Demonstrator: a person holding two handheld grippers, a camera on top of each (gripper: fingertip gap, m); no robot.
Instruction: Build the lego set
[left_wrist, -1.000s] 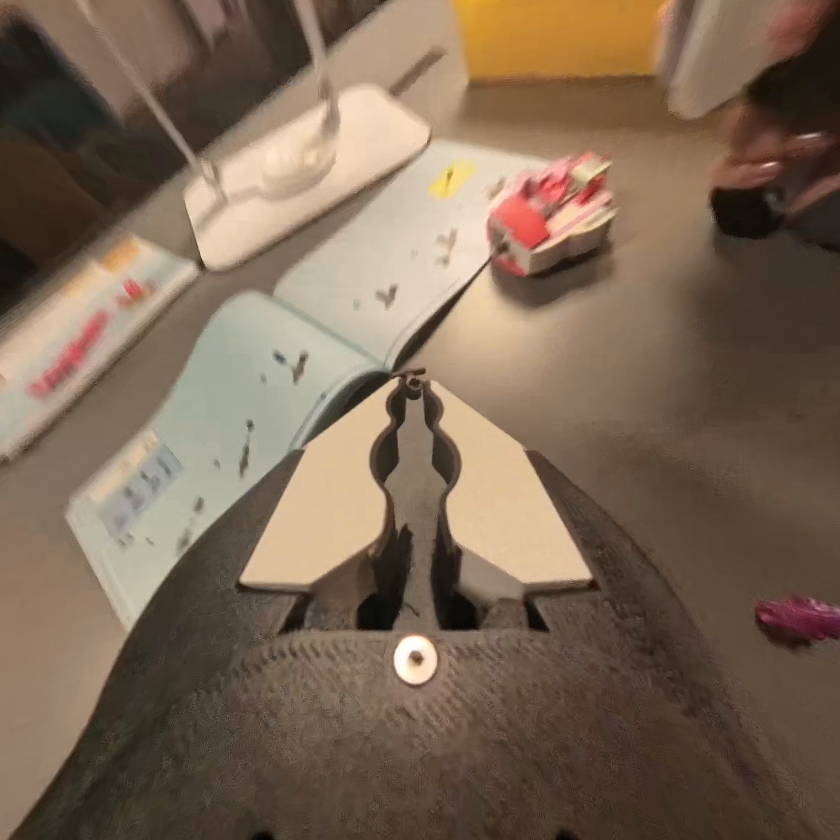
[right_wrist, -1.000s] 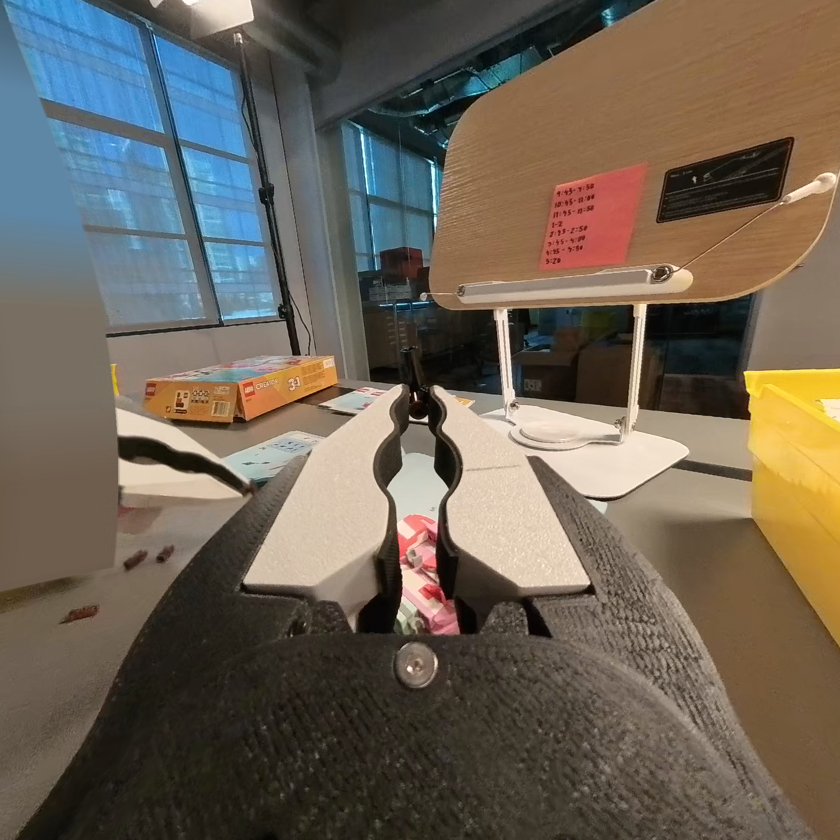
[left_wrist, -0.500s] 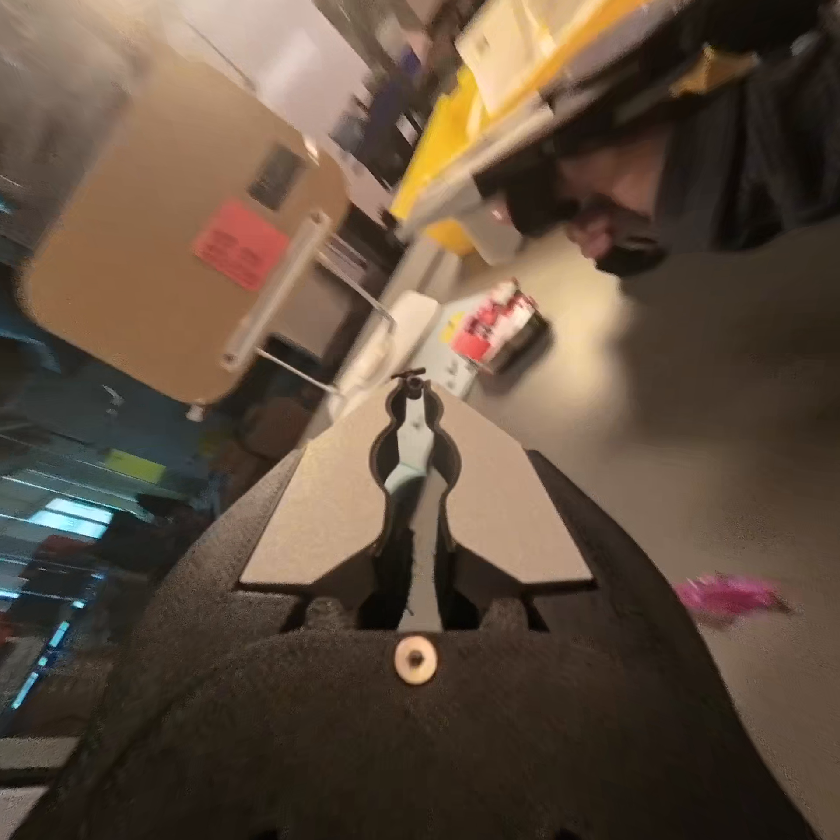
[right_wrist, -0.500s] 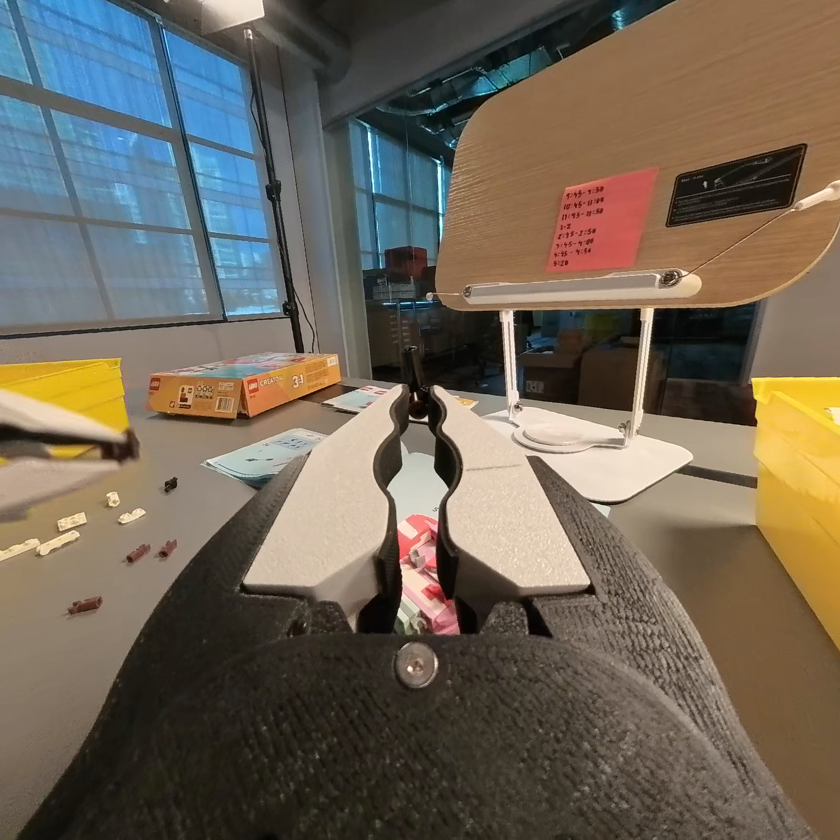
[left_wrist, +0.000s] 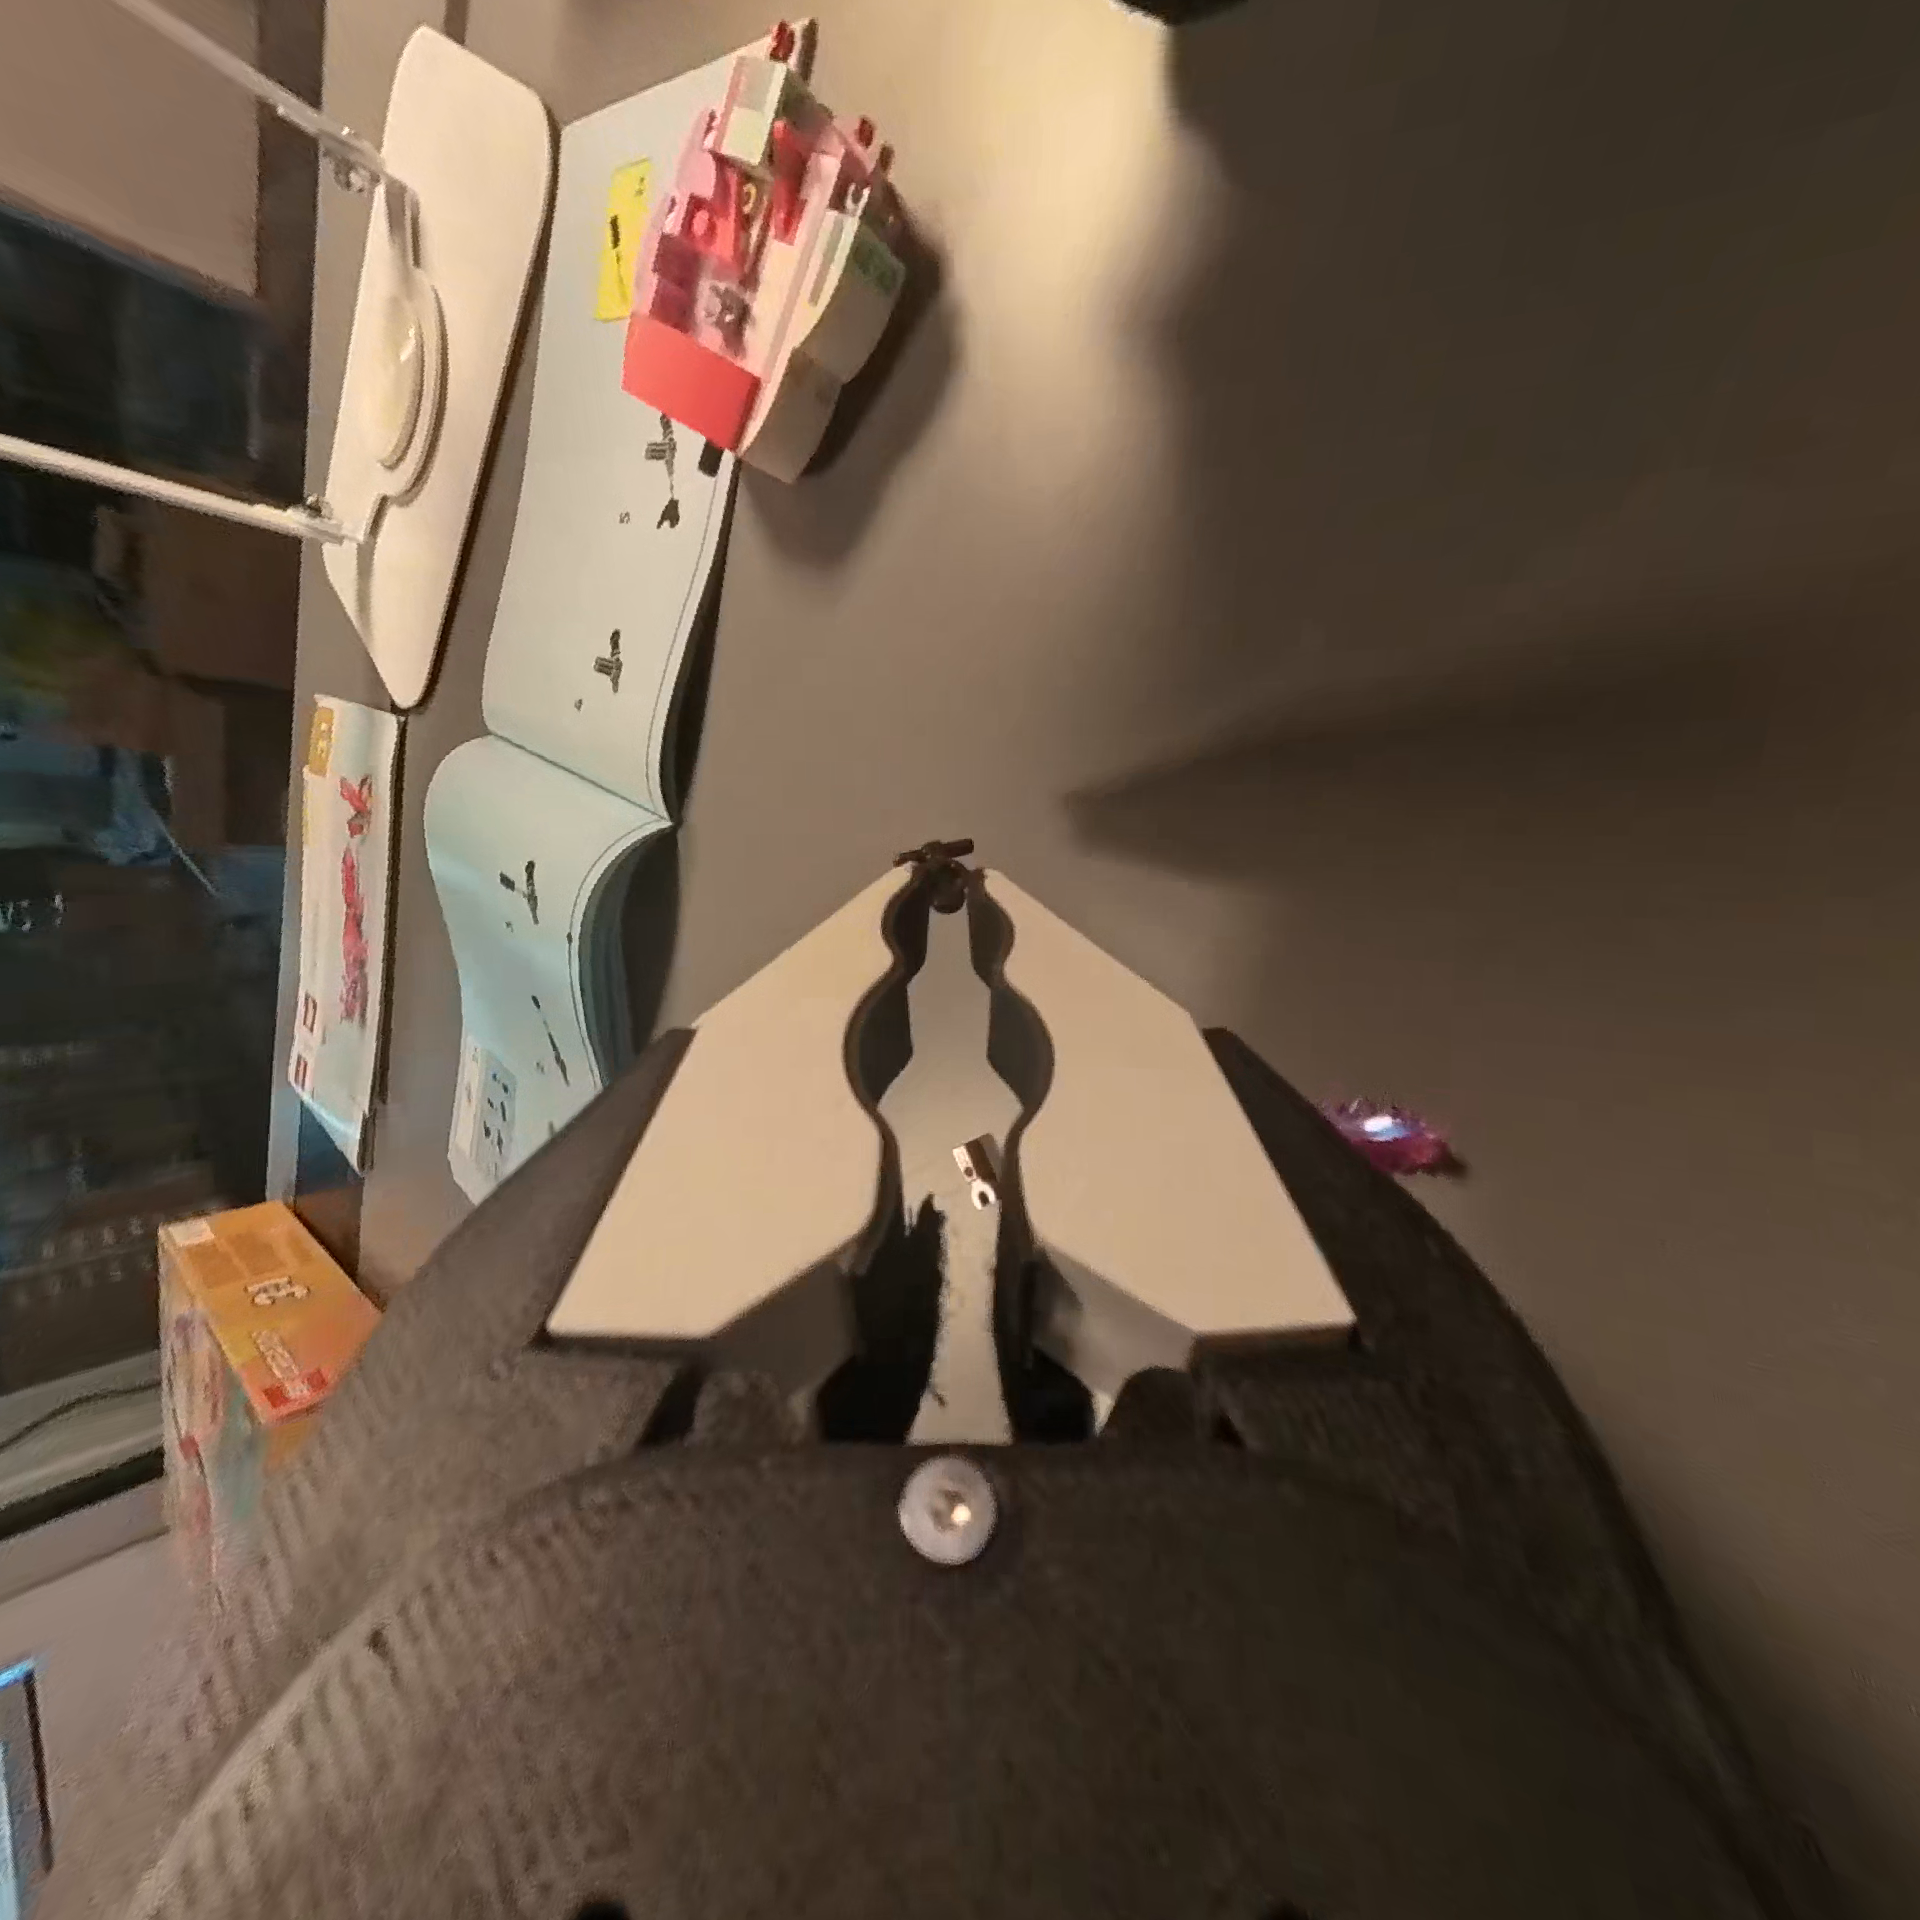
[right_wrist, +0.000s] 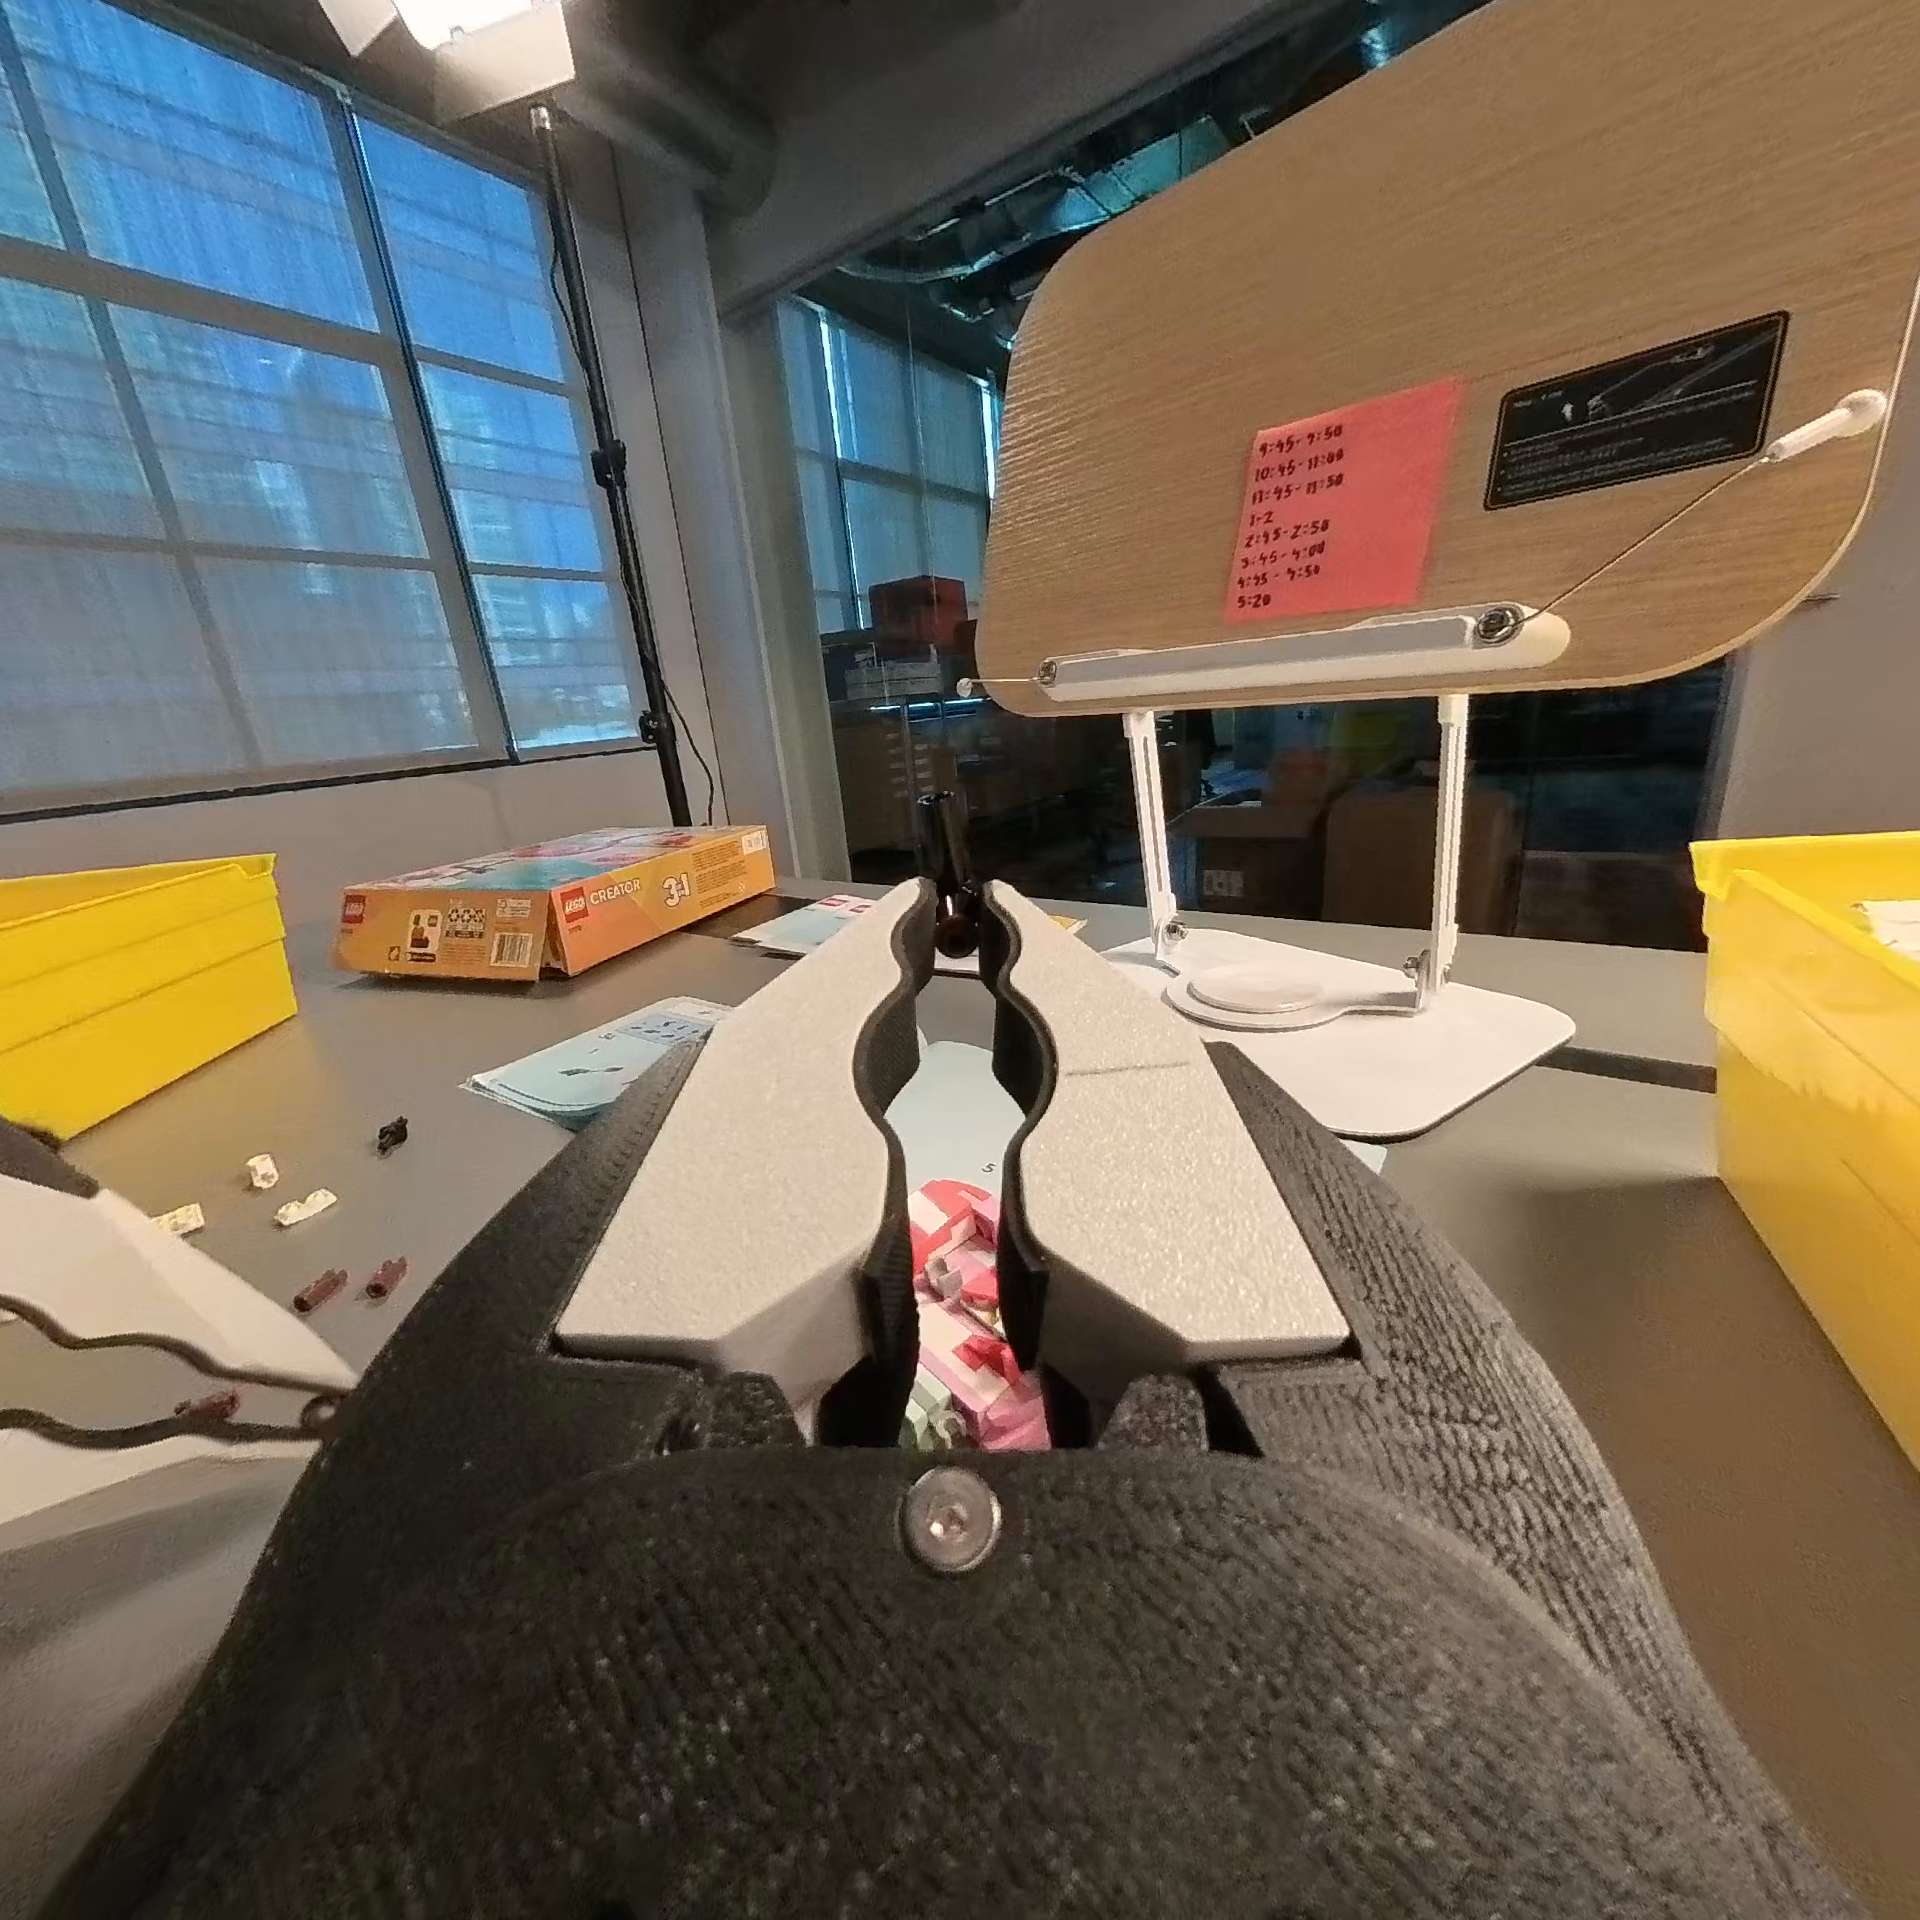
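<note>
Your left gripper (left_wrist: 940, 883) is nearly closed, its tips pinching a tiny dark peg piece (left_wrist: 938, 858) whose crossbar pokes out just past the pads; gripping it at the very tip likely keeps the free end exposed. Your right gripper (right_wrist: 951, 914) is likewise narrowed onto a small dark tube-shaped piece (right_wrist: 943, 844), held upright so that most of it stands above the fingertips, with the pads pressing its lower end. From the left gripper outward, an open pale-blue instruction booklet (left_wrist: 582, 665) lies at about ten o'clock, and the pink, red and white brick model (left_wrist: 764, 281) rests on its far page at eleven o'clock, probably so the printed steps sit beside the build. The white base of the book stand (left_wrist: 436, 343) lies farther toward ten o'clock, an orange set box (left_wrist: 260, 1340) sits at eight o'clock, and a purple wrapper-like scrap (left_wrist: 1387, 1138) lies at three o'clock on the grey table (left_wrist: 1455, 520). From the right gripper, loose small bricks (right_wrist: 301, 1205) are scattered at nine o'clock, near the other gripper's tips at the left edge. A yellow bin (right_wrist: 135, 977) stands at ten o'clock, another yellow bin (right_wrist: 1829, 1091) at three, and the wooden stand board (right_wrist: 1455, 312) with a pink note (right_wrist: 1340, 499) rises at one o'clock, tilted as if for reading.
</note>
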